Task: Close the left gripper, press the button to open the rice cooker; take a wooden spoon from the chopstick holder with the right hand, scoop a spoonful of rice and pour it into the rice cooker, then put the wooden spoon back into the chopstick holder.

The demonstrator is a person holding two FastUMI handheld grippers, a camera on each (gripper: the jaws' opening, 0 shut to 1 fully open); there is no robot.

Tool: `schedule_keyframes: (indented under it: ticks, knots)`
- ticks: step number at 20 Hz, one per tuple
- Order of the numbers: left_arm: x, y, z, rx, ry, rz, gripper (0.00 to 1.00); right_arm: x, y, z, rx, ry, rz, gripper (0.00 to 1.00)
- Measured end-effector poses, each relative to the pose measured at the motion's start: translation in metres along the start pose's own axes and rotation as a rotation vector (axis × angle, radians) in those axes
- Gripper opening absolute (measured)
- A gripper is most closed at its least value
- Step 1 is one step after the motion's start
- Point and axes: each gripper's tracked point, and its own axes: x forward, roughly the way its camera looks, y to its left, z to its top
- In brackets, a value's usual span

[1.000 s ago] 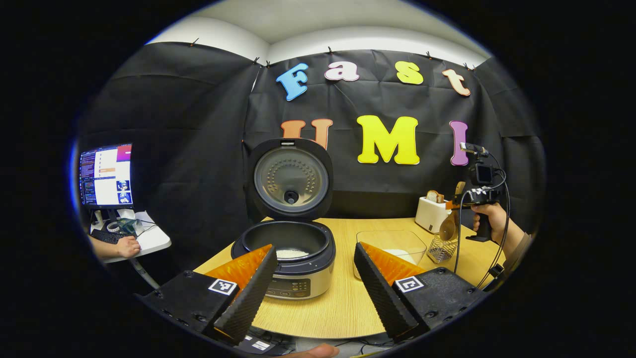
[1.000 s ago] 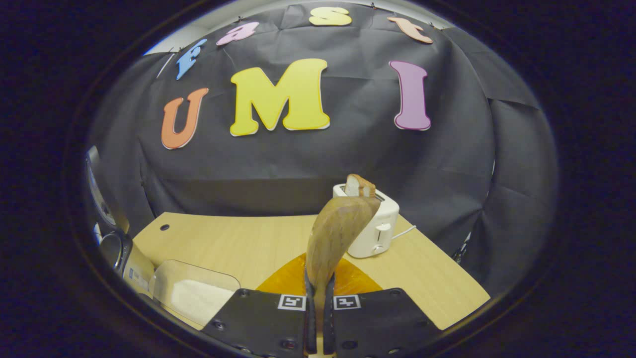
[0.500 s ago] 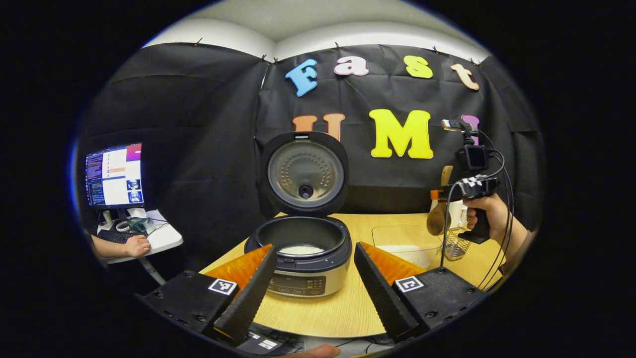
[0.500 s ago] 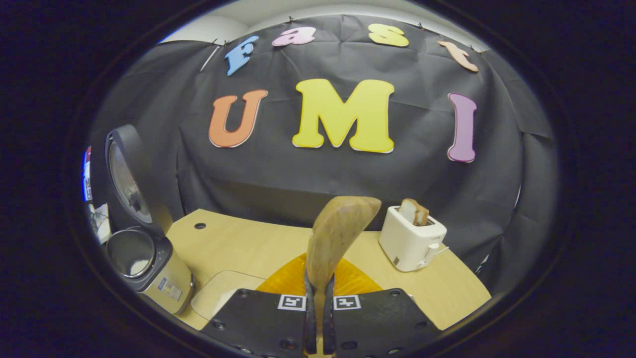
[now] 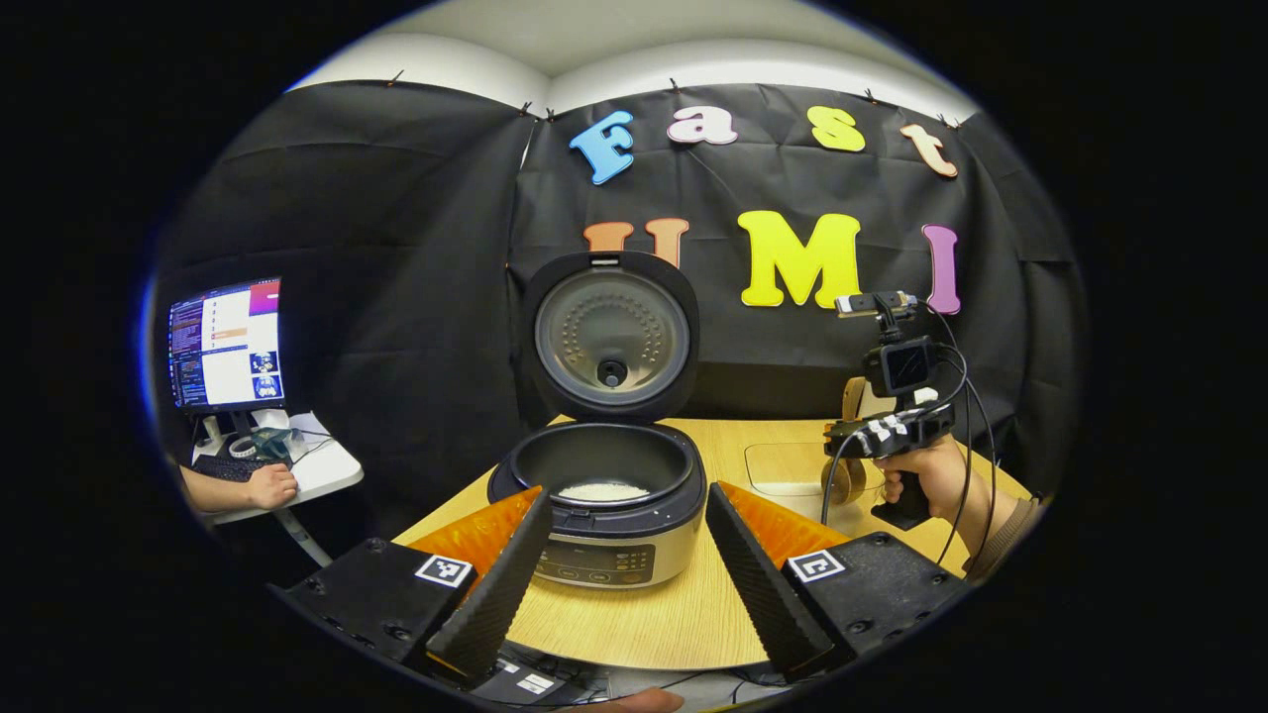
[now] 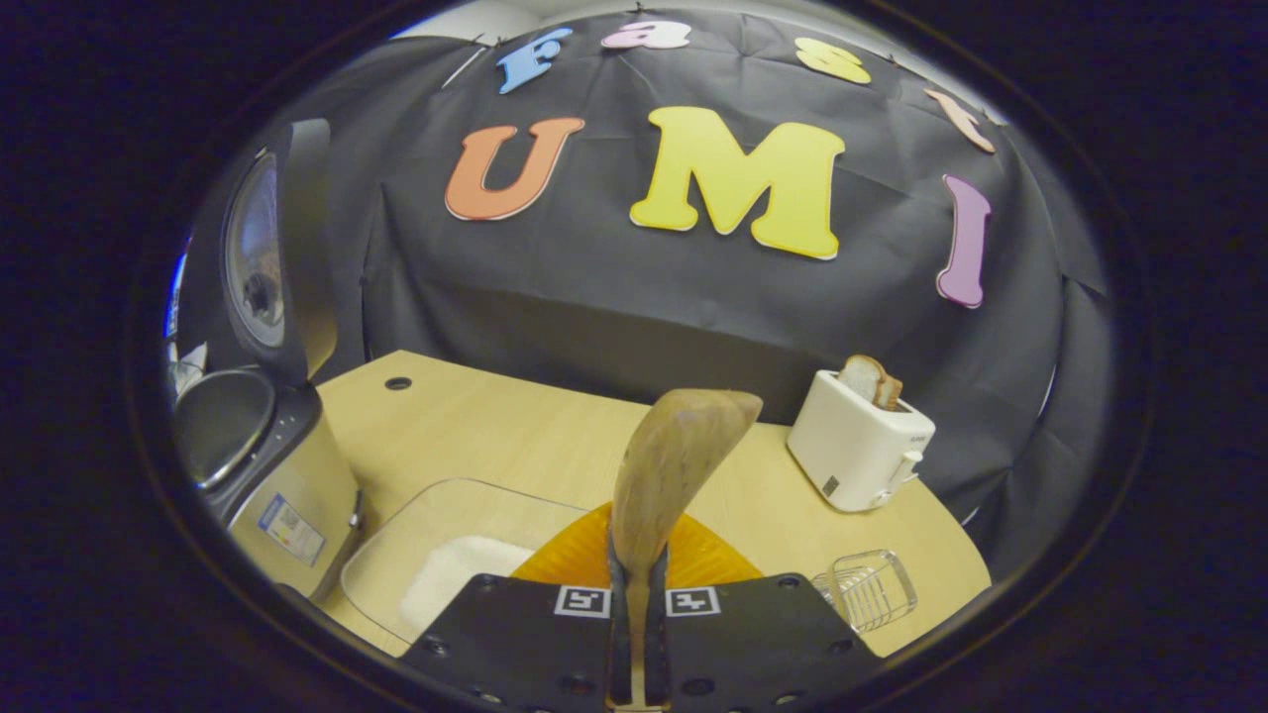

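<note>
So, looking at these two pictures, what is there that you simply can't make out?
- Wooden spoon, right gripper view: the handle's lower end is hidden between the right gripper fingers.
- Clear rice container, right gripper view: its near side is covered by the gripper body.
- Chopstick holder, right gripper view: whether anything is inside is too small to tell.
- Rice cooker, left gripper view: its front buttons are too small to read.

My wooden spoon is smooth, satiny brown wood. The desk is pale matt wood grain. The rice cooker has a brushed metal body with a glossy dark rim. The rice tray is clear plastic, the chopstick holder thin wire, the toaster smooth white plastic.
</note>
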Motion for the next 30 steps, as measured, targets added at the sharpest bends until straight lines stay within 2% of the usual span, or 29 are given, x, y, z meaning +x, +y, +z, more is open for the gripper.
schedule_keyframes:
  ticks: [4, 6, 16, 21, 26, 30]
  knots:
    - [0.0, -0.006, 0.0, 0.017, -0.002, -0.013, 0.99, 0.007, -0.002, -0.011, 0.029, 0.007, -0.046, 0.07]
    - [0.0, -0.006, -0.001, 0.011, 0.005, -0.011, 0.99, 0.005, 0.0, -0.007, 0.003, -0.032, -0.055, 0.06]
    - [0.0, -0.007, -0.003, 0.021, 0.015, -0.027, 0.99, -0.017, 0.034, -0.026, 0.049, -0.003, -0.029, 0.06]
    - [-0.001, -0.006, -0.001, 0.001, 0.01, -0.04, 0.99, -0.017, 0.058, -0.025, 0.167, 0.025, -0.025, 0.06]
    - [0.002, 0.001, -0.005, -0.02, 0.025, -0.035, 0.99, -0.018, 0.082, -0.022, 0.217, 0.033, 0.002, 0.06]
    - [0.003, 0.002, -0.006, -0.028, 0.029, -0.036, 0.99, -0.019, 0.081, -0.023, 0.438, 0.043, 0.069, 0.06]
